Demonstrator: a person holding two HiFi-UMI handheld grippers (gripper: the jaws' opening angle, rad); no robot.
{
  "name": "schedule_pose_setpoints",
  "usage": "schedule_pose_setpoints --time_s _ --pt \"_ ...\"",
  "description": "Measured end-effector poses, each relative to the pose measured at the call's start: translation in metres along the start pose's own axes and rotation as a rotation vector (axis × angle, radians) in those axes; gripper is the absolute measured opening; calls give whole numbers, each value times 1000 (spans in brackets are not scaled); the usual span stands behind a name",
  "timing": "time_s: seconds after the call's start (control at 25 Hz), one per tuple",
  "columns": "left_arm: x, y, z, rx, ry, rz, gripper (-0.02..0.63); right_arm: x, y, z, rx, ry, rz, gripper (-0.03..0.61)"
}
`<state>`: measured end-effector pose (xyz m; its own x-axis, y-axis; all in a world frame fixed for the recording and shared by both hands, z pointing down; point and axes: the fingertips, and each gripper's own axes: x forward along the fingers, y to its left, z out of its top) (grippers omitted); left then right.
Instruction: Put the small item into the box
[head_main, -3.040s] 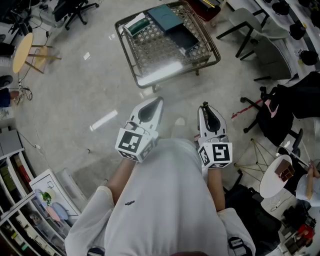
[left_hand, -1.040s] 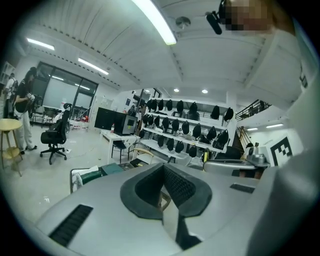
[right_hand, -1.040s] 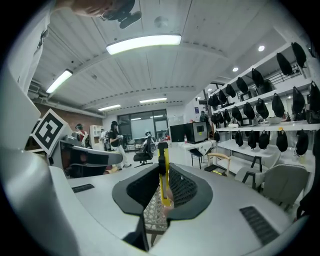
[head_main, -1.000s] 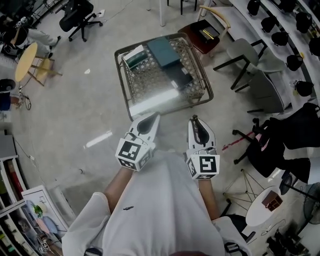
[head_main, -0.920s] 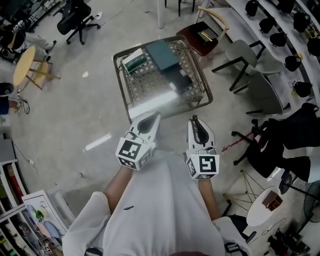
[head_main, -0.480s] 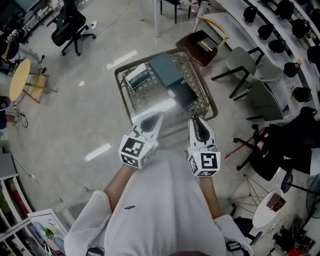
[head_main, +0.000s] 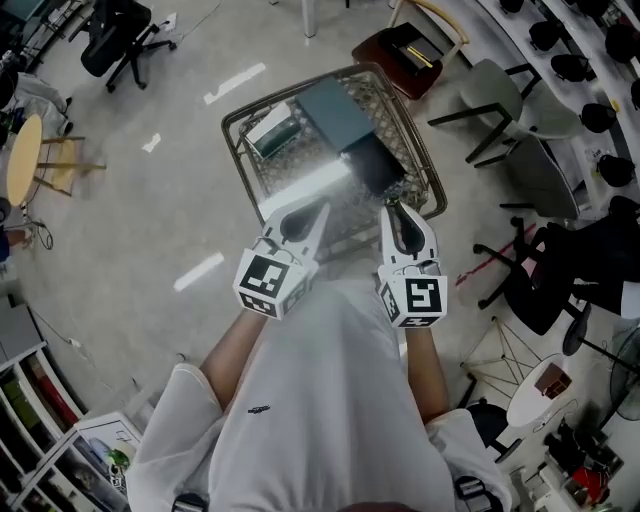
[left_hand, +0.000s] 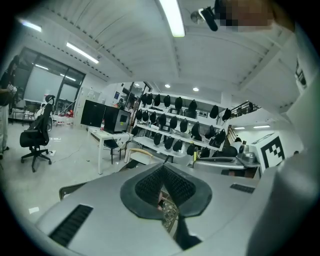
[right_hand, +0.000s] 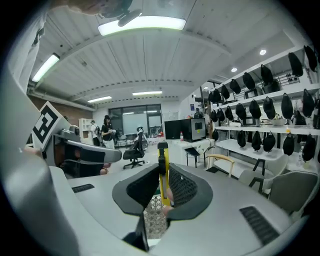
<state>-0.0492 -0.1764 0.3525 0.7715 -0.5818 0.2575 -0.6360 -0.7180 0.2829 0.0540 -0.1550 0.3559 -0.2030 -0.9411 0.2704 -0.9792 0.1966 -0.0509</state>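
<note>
The person's white sleeves fill the near ground, one gripper held in each hand. The left gripper (head_main: 320, 210) has its jaws drawn together, and its own view shows nothing gripped between them. The right gripper (right_hand: 162, 186) is clamped on the small yellow item (right_hand: 163, 172), a thin strip with a black top that stands upright between the pads.

Both grippers point at the near edge of the lattice-topped table (head_main: 242, 165), so the item is not over any box. Nearest the right gripper on that table lies a black box (head_main: 375, 165). Behind it is a teal box (head_main: 335, 100), and to the left a green-and-white pack (head_main: 272, 130). Beyond the table stand a brown chair (head_main: 405, 45) and grey chairs (head_main: 500, 90).
</note>
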Motion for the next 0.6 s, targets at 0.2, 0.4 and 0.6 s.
schedule_pose_setpoints --time_s 0.2,0.4,0.6 --pt "25 14 -8 -30 19 23 2 22 -15 -11 10 30 1 51" --pt "50 21 -24 -30 34 44 2 40 -29 -31 41 60 17 51" --pt "67 25 -41 -37 60 56 2 61 -45 -57 96 104 25 51"
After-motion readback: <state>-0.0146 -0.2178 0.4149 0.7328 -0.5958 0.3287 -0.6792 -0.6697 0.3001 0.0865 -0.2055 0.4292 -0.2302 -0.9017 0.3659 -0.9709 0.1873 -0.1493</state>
